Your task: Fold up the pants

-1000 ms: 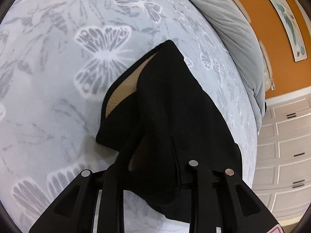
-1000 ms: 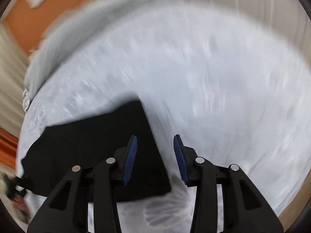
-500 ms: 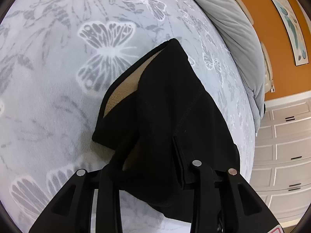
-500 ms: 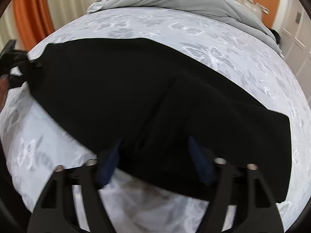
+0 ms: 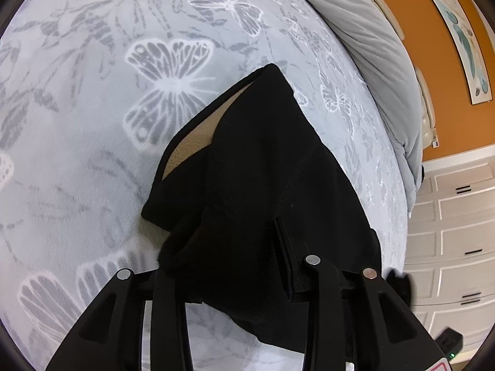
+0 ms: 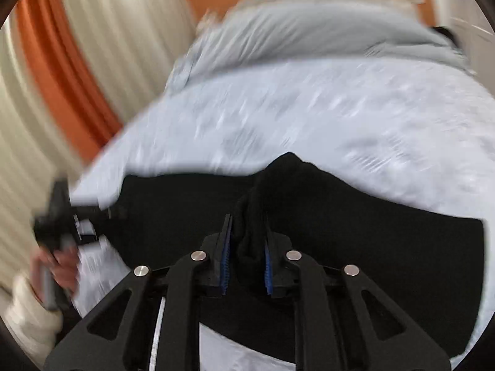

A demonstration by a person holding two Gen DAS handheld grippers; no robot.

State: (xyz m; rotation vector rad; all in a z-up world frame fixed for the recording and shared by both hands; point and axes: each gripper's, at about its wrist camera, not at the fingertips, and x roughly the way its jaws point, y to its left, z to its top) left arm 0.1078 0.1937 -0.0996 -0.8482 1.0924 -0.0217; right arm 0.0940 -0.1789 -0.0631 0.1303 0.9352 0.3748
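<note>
Black pants (image 5: 266, 179) with a tan fleece lining (image 5: 195, 142) lie on a pale butterfly-print bed cover (image 5: 92, 123). My left gripper (image 5: 229, 253) is shut on the near end of the pants; the cloth drapes over its fingers and hides the tips. In the blurred right wrist view the pants (image 6: 355, 247) stretch across the bed, and my right gripper (image 6: 246, 247) is shut on a raised bunch of the black cloth between its blue pads (image 6: 225, 256). The left gripper (image 6: 62, 216) shows at the left there, held by a hand.
A grey duvet (image 5: 371, 37) is bunched along the far side of the bed, also in the right wrist view (image 6: 309, 31). An orange wall with a picture (image 5: 464, 37) and white drawers (image 5: 458, 232) stand beyond the bed. Curtains (image 6: 77, 61) hang at the left.
My right gripper moved over the pants and closed on a bunch of cloth, lifting it. The left gripper stayed shut on its end with little movement.
</note>
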